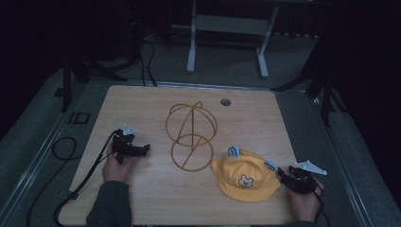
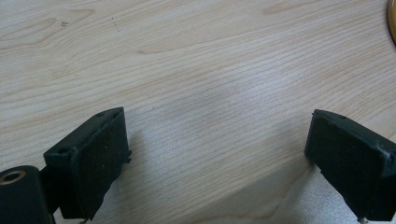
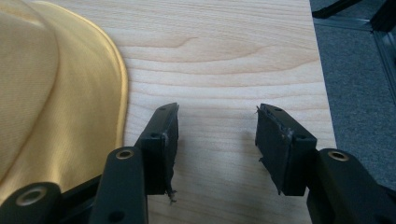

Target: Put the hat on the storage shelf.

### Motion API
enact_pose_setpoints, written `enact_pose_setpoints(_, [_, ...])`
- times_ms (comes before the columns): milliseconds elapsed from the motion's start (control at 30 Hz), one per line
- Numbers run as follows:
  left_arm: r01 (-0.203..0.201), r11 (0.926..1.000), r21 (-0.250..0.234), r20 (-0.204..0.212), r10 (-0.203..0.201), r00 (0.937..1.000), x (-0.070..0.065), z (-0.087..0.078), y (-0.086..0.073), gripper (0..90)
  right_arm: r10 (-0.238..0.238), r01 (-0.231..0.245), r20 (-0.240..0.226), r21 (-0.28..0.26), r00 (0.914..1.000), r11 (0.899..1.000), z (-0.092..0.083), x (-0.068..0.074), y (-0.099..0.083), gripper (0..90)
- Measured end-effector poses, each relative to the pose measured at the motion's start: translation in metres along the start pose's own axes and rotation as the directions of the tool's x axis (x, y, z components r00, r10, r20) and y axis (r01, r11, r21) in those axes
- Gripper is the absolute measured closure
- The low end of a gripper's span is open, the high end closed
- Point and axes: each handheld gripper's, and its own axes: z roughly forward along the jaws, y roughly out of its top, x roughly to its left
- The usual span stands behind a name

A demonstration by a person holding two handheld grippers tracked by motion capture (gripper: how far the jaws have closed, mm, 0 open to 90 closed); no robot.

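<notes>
A yellow bucket hat (image 1: 245,175) with a small bear face and two blue ears lies on the table at the front right; its brim (image 3: 70,93) also shows in the right gripper view. A gold wire hat stand (image 1: 191,135) stands mid-table. My right gripper (image 1: 283,174) sits just right of the hat, open (image 3: 217,140), with bare wood between its jaws. At the left, my left gripper (image 1: 144,149) rests low over the table, open (image 2: 217,149), holding nothing and pointing toward the stand.
The wooden table (image 1: 142,101) has a round cable hole (image 1: 225,101) near its back edge. Its right edge (image 3: 322,93) runs close beside my right gripper, with grey floor beyond. Cables (image 1: 66,151) trail off the left side. A white frame (image 1: 227,28) stands behind.
</notes>
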Motion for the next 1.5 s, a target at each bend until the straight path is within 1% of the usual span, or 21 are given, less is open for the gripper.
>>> enact_pose_setpoints(167, [0.0,1.0,0.0,0.0,0.0,1.0,0.0,0.0,0.0,6.1,0.0,0.0,0.013,0.009,0.9999,1.0,0.0,0.002,0.001,48.0])
enact_pose_setpoints(333, [0.0,1.0,0.0,0.0,0.0,1.0,0.0,0.0,0.0,6.1,0.006,-0.007,0.005,0.012,1.0,1.0,0.0,0.002,0.002,45.8])
enact_pose_setpoints(500, [0.0,1.0,0.0,0.0,0.0,1.0,0.0,0.0,0.0,6.1,0.012,-0.012,0.0,0.035,0.9999,0.999,0.0,0.002,0.004,44.5])
enact_pose_setpoints(533, [0.0,1.0,0.0,0.0,0.0,1.0,0.0,0.0,0.0,6.1,0.001,-0.001,-0.007,0.043,1.0,0.999,0.0,0.002,0.005,44.1])
enact_pose_setpoints(567, [0.0,1.0,0.0,0.0,0.0,1.0,0.0,0.0,0.0,6.1,-0.02,0.021,-0.028,0.058,0.9994,0.998,0.0,0.002,0.007,42.9])
enact_pose_setpoints(667, [0.0,1.0,0.0,0.0,0.0,1.0,0.0,0.0,0.0,6.1,-0.052,0.057,-0.064,0.086,0.9966,0.995,-0.001,-0.001,0.01,42.0])
enact_pose_setpoints(700, [0.0,1.0,-0.001,0.0,0.0,1.0,0.0,0.0,0.0,6.1,-0.052,0.057,-0.064,0.086,0.9966,0.995,-0.001,-0.001,0.01,42.0])
enact_pose_setpoints(733, [0.0,1.0,0.0,0.0,0.0,1.0,0.0,0.0,0.0,6.1,-0.062,0.07,-0.081,0.1,0.9947,0.992,-0.001,-0.002,0.011,41.9])
enact_pose_setpoints(867, [0.0,1.0,-0.001,0.0,0.0,1.0,0.0,0.0,0.0,6.1,-0.089,0.103,-0.113,0.128,0.9896,0.986,-0.002,-0.004,0.014,41.1])
enact_pose_setpoints(933, [0.0,1.0,0.0,0.0,0.0,1.0,0.0,0.0,0.0,6.1,-0.094,0.11,-0.118,0.133,0.9885,0.985,-0.002,-0.004,0.015,41.1])
enact_pose_setpoints(967, [0.0,1.0,-0.001,0.0,0.0,1.0,0.0,0.0,0.0,6.1,-0.111,0.131,-0.137,0.143,0.9843,0.981,-0.002,-0.004,0.016,40.9])
enact_pose_setpoints(1033, [0.0,1.0,0.0,0.0,0.0,1.0,0.0,0.0,0.0,6.1,-0.116,0.137,-0.141,0.149,0.9833,0.979,-0.003,-0.004,0.016,40.9])
enact_pose_setpoints(1067, [0.0,1.0,0.0,0.0,0.0,1.0,0.0,0.0,0.0,6.1,-0.13,0.155,-0.152,0.162,0.9797,0.975,-0.004,-0.004,0.017,40.7])
enact_pose_setpoints(1100, [0.0,1.0,0.0,0.0,0.0,1.0,0.0,0.0,0.0,6.1,-0.13,0.155,-0.152,0.162,0.9797,0.975,-0.004,-0.004,0.017,40.7])
enact_pose_setpoints(1133, [0.0,1.0,0.0,0.0,0.0,1.0,0.0,0.0,0.0,6.1,-0.146,0.172,-0.155,0.171,0.9771,0.97,-0.006,-0.005,0.018,40.5])
enact_pose_setpoints(1200, [0.002,1.0,-0.002,0.0,-0.002,1.0,0.0,0.0,0.0,6.1,-0.145,0.175,-0.17,0.178,0.9748,0.968,-0.007,-0.008,0.02,40.1])
enact_pose_setpoints(1333, [0.002,1.0,-0.003,0.0,-0.002,1.0,0.0,0.0,0.0,6.1,-0.181,0.216,-0.18,0.199,0.9668,0.956,-0.01,-0.008,0.024,39.4])
enact_pose_setpoints(1400, [0.002,1.0,-0.003,0.0,-0.002,1.0,0.0,0.0,0.0,6.1,-0.198,0.234,-0.186,0.193,0.9622,0.953,-0.013,-0.009,0.028,39.3])
enact_pose_setpoints(1500, [0.002,1.0,-0.002,0.0,-0.002,1.0,0.0,0.0,0.0,6.1,-0.205,0.244,-0.206,0.188,0.9569,0.951,-0.017,-0.01,0.034,39.2])
